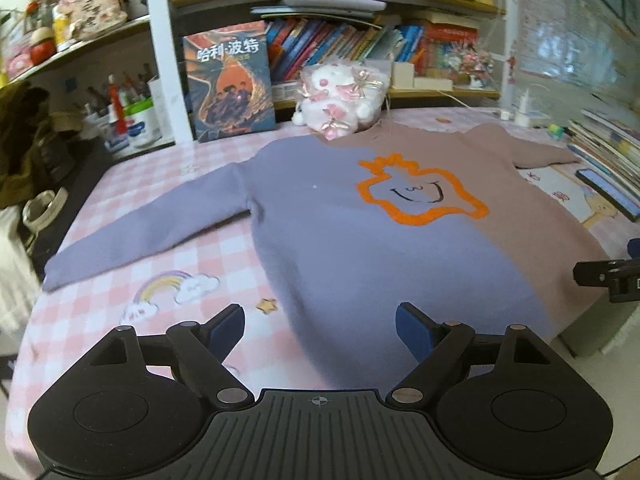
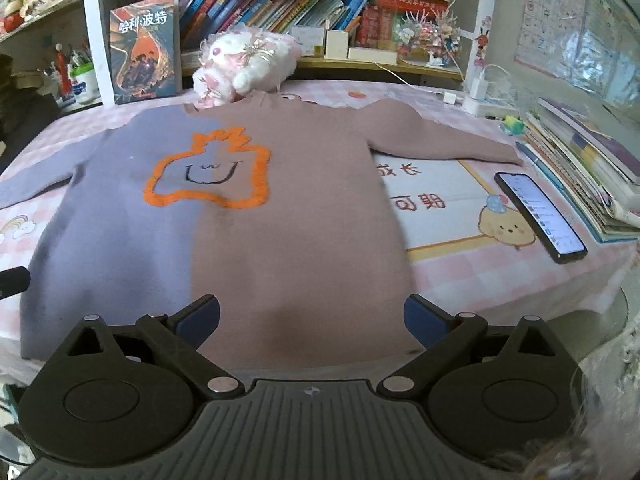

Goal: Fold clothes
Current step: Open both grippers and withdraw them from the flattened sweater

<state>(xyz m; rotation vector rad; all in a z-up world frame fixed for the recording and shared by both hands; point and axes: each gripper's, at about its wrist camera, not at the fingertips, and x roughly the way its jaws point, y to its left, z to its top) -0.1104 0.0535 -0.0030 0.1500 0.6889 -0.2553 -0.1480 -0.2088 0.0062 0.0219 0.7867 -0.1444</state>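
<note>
The sweater [image 2: 248,216] is a soft matt knit, its orange outline [image 2: 208,168] fuzzier than the rest. The tablecloth [image 1: 132,240] under it looks smooth and faintly shiny. Far off, a fluffy plush toy [image 2: 244,64] sits by a glossy paper book cover [image 2: 144,48]. The phone [image 2: 540,216] at right shows slick glass. Both grippers [image 1: 320,328] [image 2: 312,320] are matt black plastic with dull metal pins.
</note>
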